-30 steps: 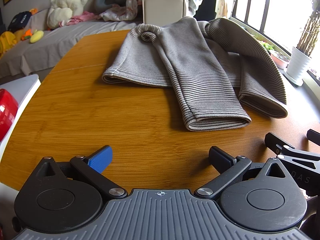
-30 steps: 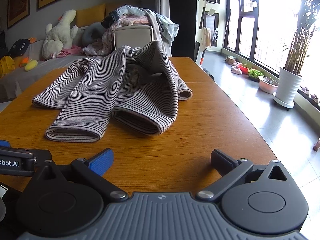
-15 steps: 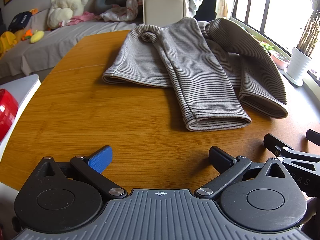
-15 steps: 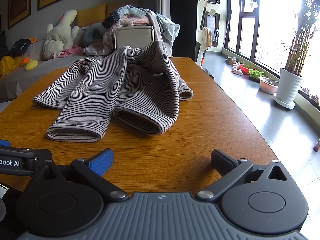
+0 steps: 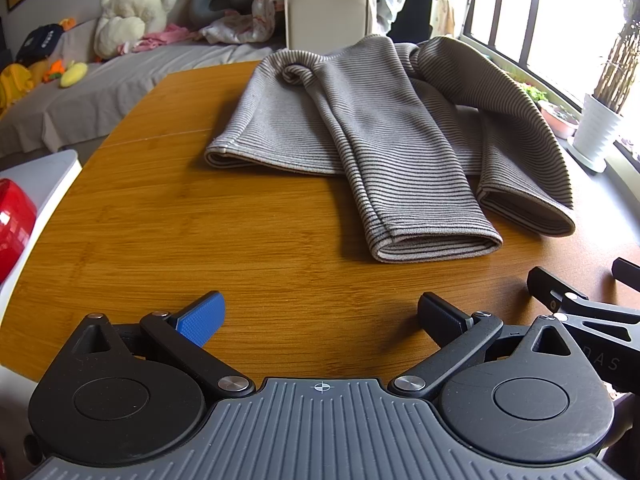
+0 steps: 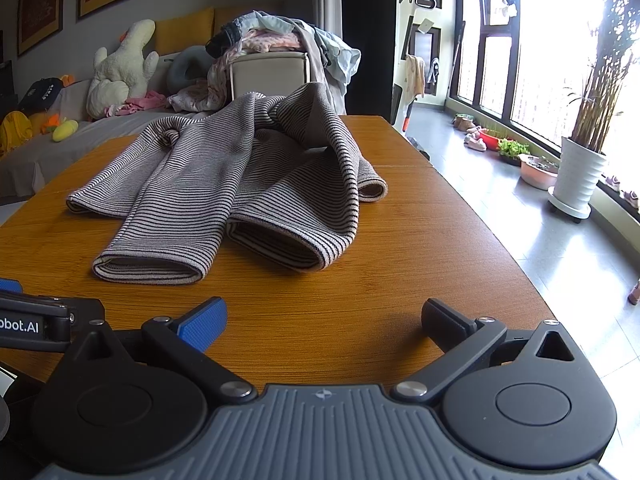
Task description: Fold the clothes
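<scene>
At the far left of the right wrist view, the body of the left gripper (image 6: pixel 36 322) carries white letters that read "obot.AI"; the start of the word is cut by the frame edge. In the left wrist view, the right gripper (image 5: pixel 580 292) enters from the right side, and faint letters "DAS" are on its black body, though they are too dim to read with certainty.

Left of the left gripper (image 5: pixel 320 318), on a white surface, sits a red object (image 5: pixel 12 224); what it is I cannot tell. Ahead and far behind the table, a beige box (image 6: pixel 270 74) is heaped with loose clothes (image 6: pixel 280 36) that hang over its rim. To the right of the right gripper (image 6: pixel 324 320), on the floor by the window, a white pot (image 6: pixel 578 178) holds a tall plant with thin stems, and a pink bowl (image 6: pixel 538 172) stands next to it.

Both grippers are low over the near edge of the wooden table (image 5: pixel 240 240), side by side and pointing forward. Each has its two fingers spread wide with only bare table between them, one blue pad (image 5: pixel 202 318) and one black.

The striped sweater (image 5: pixel 372 140) lies on the table ahead of both tools, apart from them, its two sleeve cuffs pointing toward the grippers.
</scene>
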`<control>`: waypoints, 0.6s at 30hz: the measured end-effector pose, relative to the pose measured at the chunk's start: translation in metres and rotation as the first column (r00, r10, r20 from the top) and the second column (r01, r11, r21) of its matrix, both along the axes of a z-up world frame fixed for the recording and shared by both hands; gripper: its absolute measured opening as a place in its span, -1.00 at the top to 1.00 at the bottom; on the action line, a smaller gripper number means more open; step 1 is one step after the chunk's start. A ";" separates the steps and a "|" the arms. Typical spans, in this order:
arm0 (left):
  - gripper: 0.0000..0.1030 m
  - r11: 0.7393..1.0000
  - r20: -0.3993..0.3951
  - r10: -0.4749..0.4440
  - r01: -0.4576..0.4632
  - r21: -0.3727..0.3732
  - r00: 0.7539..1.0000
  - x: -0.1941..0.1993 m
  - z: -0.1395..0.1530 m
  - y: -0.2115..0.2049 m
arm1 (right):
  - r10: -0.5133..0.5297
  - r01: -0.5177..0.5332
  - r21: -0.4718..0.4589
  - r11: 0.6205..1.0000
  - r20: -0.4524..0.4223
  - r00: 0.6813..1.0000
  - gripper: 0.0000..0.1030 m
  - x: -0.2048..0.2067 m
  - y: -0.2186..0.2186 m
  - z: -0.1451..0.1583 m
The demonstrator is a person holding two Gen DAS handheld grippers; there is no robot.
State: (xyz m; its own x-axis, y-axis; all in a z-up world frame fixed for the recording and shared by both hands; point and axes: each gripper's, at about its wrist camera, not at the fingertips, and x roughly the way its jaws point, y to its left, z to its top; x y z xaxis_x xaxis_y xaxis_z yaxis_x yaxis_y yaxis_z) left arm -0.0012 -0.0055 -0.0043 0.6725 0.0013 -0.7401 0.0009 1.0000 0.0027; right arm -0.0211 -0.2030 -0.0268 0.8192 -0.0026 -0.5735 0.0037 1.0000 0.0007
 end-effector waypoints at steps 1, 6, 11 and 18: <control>-1.00 1.000 0.000 -0.002 0.002 0.000 1.000 0.000 0.000 0.000 | 0.002 -0.002 0.001 1.000 -0.001 1.000 -1.00 0.000 0.000 0.000; -1.00 1.000 -0.007 -0.014 0.014 0.000 1.000 0.003 0.000 0.001 | 0.033 -0.033 0.010 0.999 -0.020 0.999 -1.00 0.003 -0.004 0.003; -1.00 0.997 -0.007 -0.072 0.071 -0.028 0.997 0.013 0.007 0.004 | 0.076 -0.077 0.063 0.995 0.019 0.997 -1.00 0.011 -0.016 0.016; -1.00 0.992 0.071 -0.107 0.112 -0.063 0.992 0.053 0.023 0.018 | 0.112 -0.120 0.050 0.992 0.135 0.984 -1.00 0.043 -0.020 0.043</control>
